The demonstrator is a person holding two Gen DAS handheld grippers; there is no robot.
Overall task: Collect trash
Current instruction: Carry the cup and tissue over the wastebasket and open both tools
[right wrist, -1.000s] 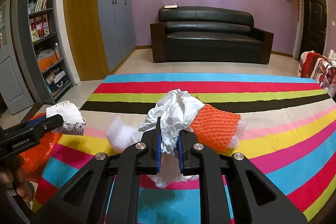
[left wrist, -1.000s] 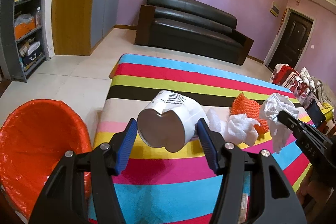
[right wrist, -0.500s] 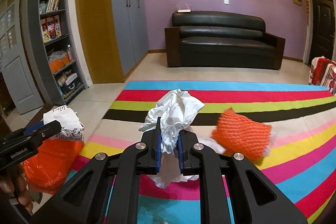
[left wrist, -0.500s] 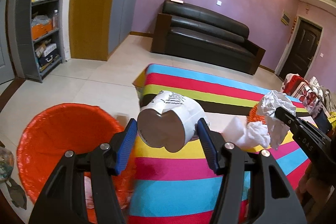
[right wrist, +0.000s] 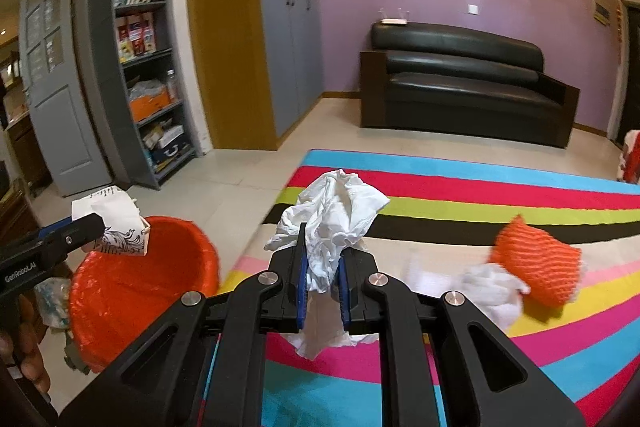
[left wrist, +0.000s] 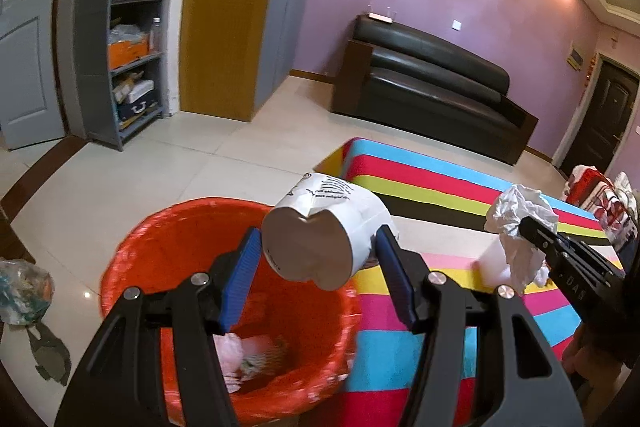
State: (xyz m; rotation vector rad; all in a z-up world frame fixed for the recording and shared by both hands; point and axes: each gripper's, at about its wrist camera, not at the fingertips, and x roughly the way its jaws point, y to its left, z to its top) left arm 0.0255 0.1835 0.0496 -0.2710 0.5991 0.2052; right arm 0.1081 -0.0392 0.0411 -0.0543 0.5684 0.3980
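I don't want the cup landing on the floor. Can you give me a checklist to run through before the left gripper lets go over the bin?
1. Left gripper clamped on the crushed paper cup: ok.
2. Cup over the orange bin opening: ok in the left wrist view, though near the rim on the table side.
3. Room inside the bin: ok, only a little trash at the bottom.
4. Right gripper shut on the crumpled white paper: ok.
5. Right gripper above the bin: not ok, it is over the striped tablecloth.
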